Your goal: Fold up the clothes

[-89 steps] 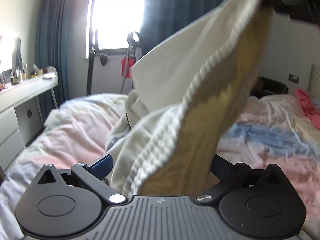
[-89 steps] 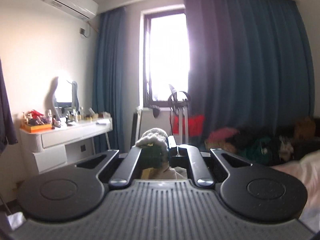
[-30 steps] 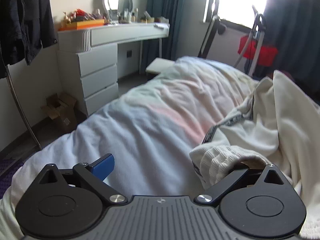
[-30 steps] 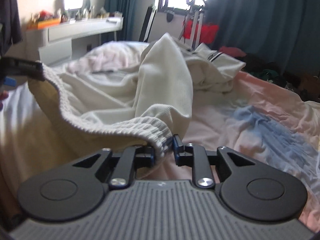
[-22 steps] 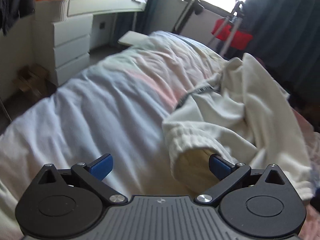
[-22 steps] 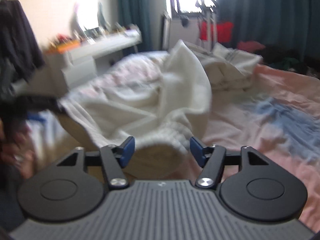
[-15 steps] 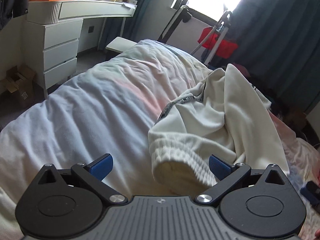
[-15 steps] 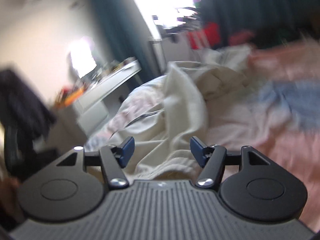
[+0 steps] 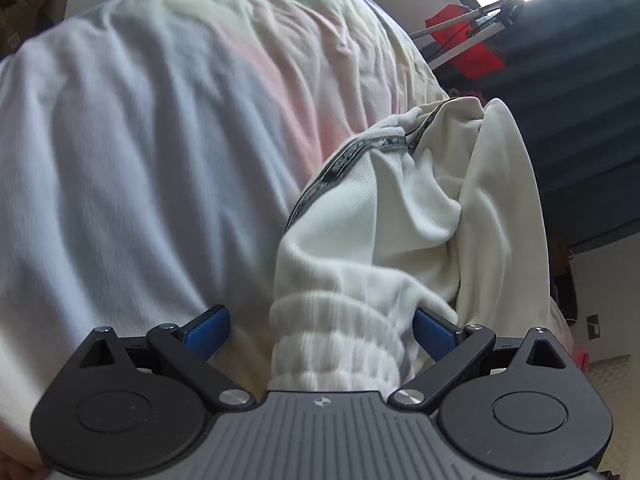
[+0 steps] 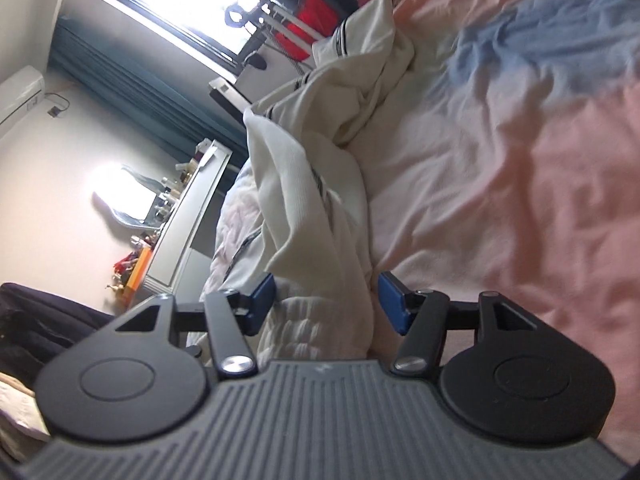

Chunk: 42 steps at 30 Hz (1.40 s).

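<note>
A cream knit garment (image 9: 404, 216) with a ribbed hem and dark patterned tape trim lies crumpled on the bed. In the left wrist view its ribbed hem (image 9: 340, 340) bunches between the blue pads of my left gripper (image 9: 320, 330), which is open. In the right wrist view the same garment (image 10: 320, 184) lies in a long ridge, and its ribbed edge (image 10: 316, 332) sits between the pads of my open right gripper (image 10: 326, 300). The right view is rolled sideways. Neither gripper pinches the cloth.
The bed has a rumpled duvet (image 9: 140, 140) in white, pink and blue (image 10: 520, 120). A white dresser (image 10: 188, 216) with small items stands along the wall. A red item on a stand (image 9: 476, 56) is by the window (image 10: 180, 4) and dark blue curtains.
Both grippers let go of the garment and it dropped from the air onto the bed. Both have since moved low over its ribbed hem, and the right gripper has rolled sideways.
</note>
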Tool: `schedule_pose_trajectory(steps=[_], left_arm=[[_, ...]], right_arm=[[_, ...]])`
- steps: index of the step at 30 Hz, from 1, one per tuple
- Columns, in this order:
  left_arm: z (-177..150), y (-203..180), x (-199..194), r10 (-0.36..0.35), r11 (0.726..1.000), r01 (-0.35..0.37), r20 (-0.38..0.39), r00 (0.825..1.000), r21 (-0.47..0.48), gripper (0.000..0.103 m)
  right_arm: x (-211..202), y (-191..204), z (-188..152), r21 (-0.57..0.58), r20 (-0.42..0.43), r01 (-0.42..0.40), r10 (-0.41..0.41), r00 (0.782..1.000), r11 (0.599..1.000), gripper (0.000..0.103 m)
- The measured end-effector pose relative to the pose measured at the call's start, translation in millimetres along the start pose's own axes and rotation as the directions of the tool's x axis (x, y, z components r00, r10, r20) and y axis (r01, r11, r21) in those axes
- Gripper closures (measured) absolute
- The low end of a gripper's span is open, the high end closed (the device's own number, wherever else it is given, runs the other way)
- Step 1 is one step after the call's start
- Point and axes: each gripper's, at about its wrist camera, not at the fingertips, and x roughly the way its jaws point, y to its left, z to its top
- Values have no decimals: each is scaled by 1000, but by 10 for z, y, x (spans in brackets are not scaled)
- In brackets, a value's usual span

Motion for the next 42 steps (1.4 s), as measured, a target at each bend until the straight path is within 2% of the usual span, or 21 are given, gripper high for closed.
schedule_pose_trajectory(steps=[3,5,6,7,10,14,18,20,23,27,32,35,37,39,42], left_arm=[[-60,-11,-14,-11,1000,11,32,999,-4,10],[-66,-13,-23,-21,1000,21,42,999,-11,26],[-51,3,-19,-34,999,35,40,999,-29,30],[-35,24,-19,-56,997,58,37,998,-48,40],[-16,50,-48,-82,994,85,53,995,-68,57],[-44,-27,-127,-93,995,95,100,991,-16,77],[-46,-144,-206,-104,994,99,155,982,40,82],[2,-169,-222,-112,994,109,160,981,31,84],[199,-347,-248,-78,995,66,172,982,78,85],[683,-858,-317,-50,968,-8,226,973,250,86],[1601,-1631,-442,-9,912,-113,295,956,393,87],[2105,-1997,-555,23,847,-220,380,925,483,87],[2497,-2141,-559,71,812,-309,443,894,494,87],[2919,-2227,-485,119,787,-392,506,854,477,87],[3474,-2189,-87,226,700,-551,591,774,455,87]], right_arm=[[153,-36,9,19,-26,8,-8,1000,1000,52],[247,-77,18,31,-48,25,-23,999,999,64],[275,-96,13,33,-54,42,-40,998,999,67],[304,-128,21,37,-60,56,-54,997,998,72],[330,-186,9,53,-75,68,-64,995,996,74],[311,-176,-51,27,-91,106,-103,991,994,78],[261,-140,-84,19,-93,105,-103,990,994,81],[251,-108,-96,15,-98,95,-94,991,995,82],[201,-104,-149,67,-118,50,-42,992,996,83],[188,54,-386,142,-160,-18,40,986,990,84],[503,716,-749,149,-147,-114,136,980,982,84],[930,1174,-907,205,-99,-210,234,967,956,84],[1282,1463,-995,243,-51,-272,292,955,931,84],[1690,1718,-1083,295,-6,-329,346,938,897,84],[2306,2092,-1203,328,38,-365,374,927,871,84]])
